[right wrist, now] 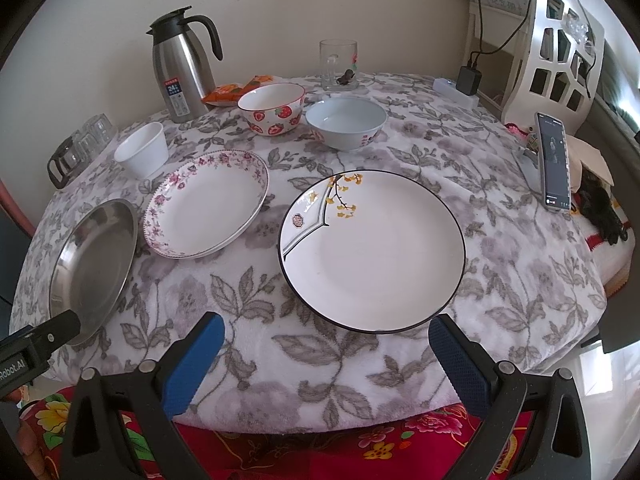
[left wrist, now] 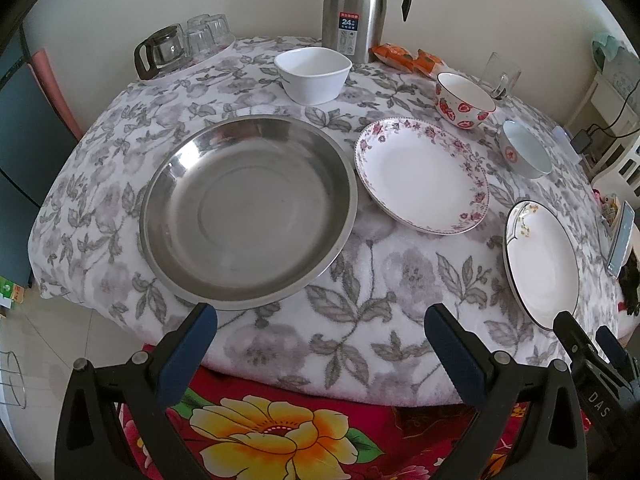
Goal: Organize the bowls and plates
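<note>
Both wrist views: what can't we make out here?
- Glass cups, left view: bunched and see-through, count unclear.
- Thermos, left view: lid cut off by the top edge.
- Phone, right view: screen text too small.
- Dark item in the mug, right view: too small to identify.
- Steel plate, right view: near rim behind the left tongs.

Left tool (left wrist: 320,330): black plastic finger arms, silver pivot screws, dark navy ribbed pads (left wrist: 188,356). Right tool (right wrist: 326,340): same black frame and silver screws, brighter blue textured pads (right wrist: 196,364). White "DAS" lettering on the right tool's body in the left view; "Robot.AI" on the left tool's black body in the right view.
</note>
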Available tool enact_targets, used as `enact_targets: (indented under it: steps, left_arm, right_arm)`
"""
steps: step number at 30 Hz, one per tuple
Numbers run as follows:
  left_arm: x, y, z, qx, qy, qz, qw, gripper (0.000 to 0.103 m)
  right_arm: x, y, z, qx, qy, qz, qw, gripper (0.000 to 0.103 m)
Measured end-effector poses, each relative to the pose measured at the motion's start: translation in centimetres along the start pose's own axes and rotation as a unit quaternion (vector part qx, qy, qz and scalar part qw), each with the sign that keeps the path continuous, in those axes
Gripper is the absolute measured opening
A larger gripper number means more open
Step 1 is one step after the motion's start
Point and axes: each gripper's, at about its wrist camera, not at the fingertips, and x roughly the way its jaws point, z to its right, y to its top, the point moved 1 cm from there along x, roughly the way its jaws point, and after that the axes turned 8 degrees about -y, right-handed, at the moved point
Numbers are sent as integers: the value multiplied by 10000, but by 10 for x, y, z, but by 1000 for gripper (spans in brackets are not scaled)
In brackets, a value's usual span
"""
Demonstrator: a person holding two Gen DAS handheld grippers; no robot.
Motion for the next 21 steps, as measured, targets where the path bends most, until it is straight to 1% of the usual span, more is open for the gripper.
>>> enact_targets:
  steps: [11,14,18,21]
  left_arm:
    - [1,0,2,-4,-66,-9,10000,103]
    - [0,1,-1,-53,-172,3,9998,103]
    - [-5,5,-11,-260,-450,82,9986,103]
    - [-14,12,-24,-368,-513,300,9976,103]
  right_arm:
    - [1,0,0,-11,-3,-3,10000,103]
    - [0,0,1,8,46,27,10000,103]
    - [-12,1,3,145,422,380,9983,103]
    - [-23,5,-2,79,629,674,9957,103]
